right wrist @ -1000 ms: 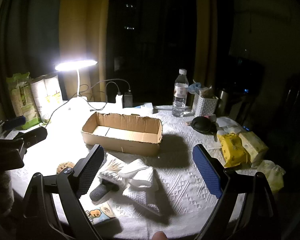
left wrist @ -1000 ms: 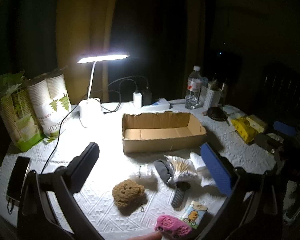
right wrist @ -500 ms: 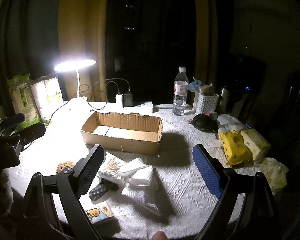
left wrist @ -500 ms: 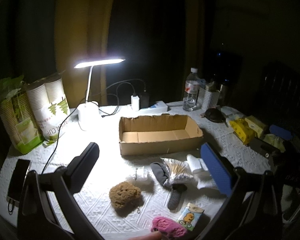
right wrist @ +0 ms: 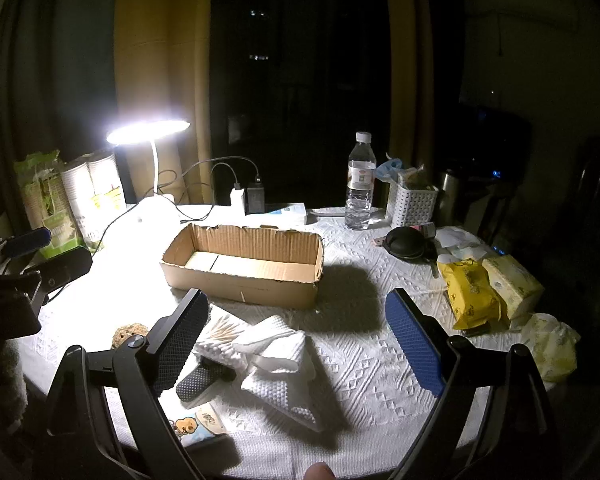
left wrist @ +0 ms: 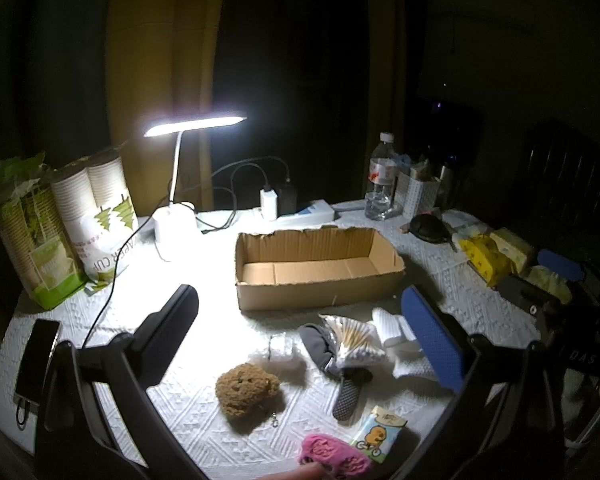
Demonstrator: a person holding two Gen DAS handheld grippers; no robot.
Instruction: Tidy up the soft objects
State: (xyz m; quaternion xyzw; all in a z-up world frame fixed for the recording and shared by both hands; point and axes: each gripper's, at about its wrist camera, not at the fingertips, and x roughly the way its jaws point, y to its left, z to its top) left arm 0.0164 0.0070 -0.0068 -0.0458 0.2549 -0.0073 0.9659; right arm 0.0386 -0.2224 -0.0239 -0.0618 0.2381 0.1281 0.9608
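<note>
The soft things are seen gathered on the white tablecloth [left wrist: 100, 320] in front of an empty cardboard box [left wrist: 320, 268]. Between the left gripper's [left wrist: 304, 332] widely parted fingers, a brown plush toy [left wrist: 246, 388] is found, well apart from either finger, with a grey cloth [left wrist: 318, 346] and a bag of cotton swabs [left wrist: 356, 340] beyond it toward the blue finger. A pink plush [left wrist: 334, 454] and a tissue pack [left wrist: 378, 438] are placed below these, near the frame's bottom edge. The right gripper [right wrist: 300, 340] is likewise held wide open, nothing grasped; white folded cloths [right wrist: 284, 364] are seen between its fingers, closer to the black one. A lit desk lamp [left wrist: 188, 128] is stood beyond the box, left of it.
</note>
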